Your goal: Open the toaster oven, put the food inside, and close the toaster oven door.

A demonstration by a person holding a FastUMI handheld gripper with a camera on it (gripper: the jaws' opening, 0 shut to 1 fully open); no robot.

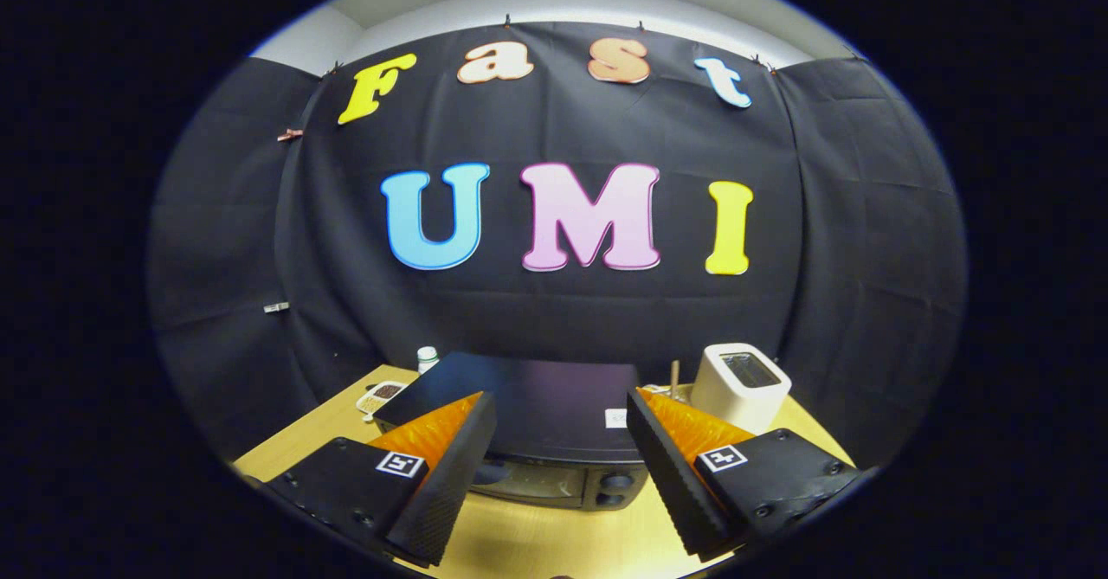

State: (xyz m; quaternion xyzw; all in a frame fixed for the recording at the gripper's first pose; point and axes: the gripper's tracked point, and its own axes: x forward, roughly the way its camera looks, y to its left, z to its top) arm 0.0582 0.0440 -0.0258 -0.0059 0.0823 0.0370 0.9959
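I see the black cloth wall (pixel 554 319) first, because it is the biggest thing, and it stands behind everything. Below it is the wooden table (pixel 528 540). Its near part is cut off, so I cannot see all of it.

On the table sits the toaster oven (pixel 528 410), dark and flat on top. It is just ahead of my gripper (pixel 562 406) and between the 2 fingers. Its door looks closed, but I see just a thin strip of the front. The left finger (pixel 446 475) covers the left part of that strip. I can make out 2 round knobs (pixel 616 490) on the right, yet they are small and dark.

My gripper is spread wide and holds nothing. The fingers do not touch the oven.

To the right, beyond the right finger, stands a white toaster (pixel 742 386). A thin wooden stick (pixel 674 380) pokes up beside it, and its bottom is hidden.

To the left, behind the oven, is a small white tray (pixel 381 396) with something brown in it. I cannot tell what it is. Near it stands a little white bottle (pixel 427 358), half hidden by the oven.
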